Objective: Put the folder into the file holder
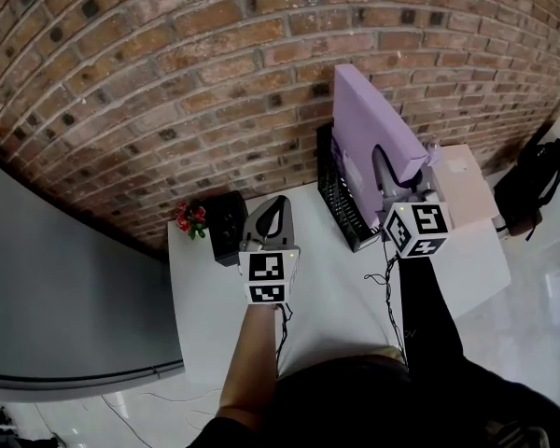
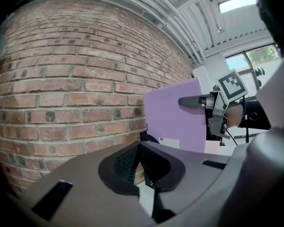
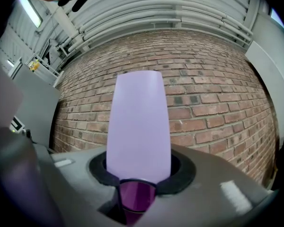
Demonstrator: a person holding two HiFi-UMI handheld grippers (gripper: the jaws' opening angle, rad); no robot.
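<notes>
While the tall lilac plastic folder (image 1: 378, 119) stands upright over the black wire-mesh file holder (image 1: 339, 202) on the white worktop (image 1: 327, 287), we lower it straight down, with its bottom edge parallel to the slot. The right gripper (image 3: 138, 176) is partly closed and clamps the folder's edge. The left gripper (image 2: 141, 148) is closed, empty and well apart.

Surfaces: folder (image 1: 378, 124), smooth matt lilac plastic-like sheet; file holder (image 1: 337, 201), black metal wire mesh; wall (image 1: 168, 63), rough brick with sunken mortar; desk (image 1: 327, 287), smooth white top; left tool (image 2: 140, 144), matt grey moulded plastic, textured black pads.
</notes>
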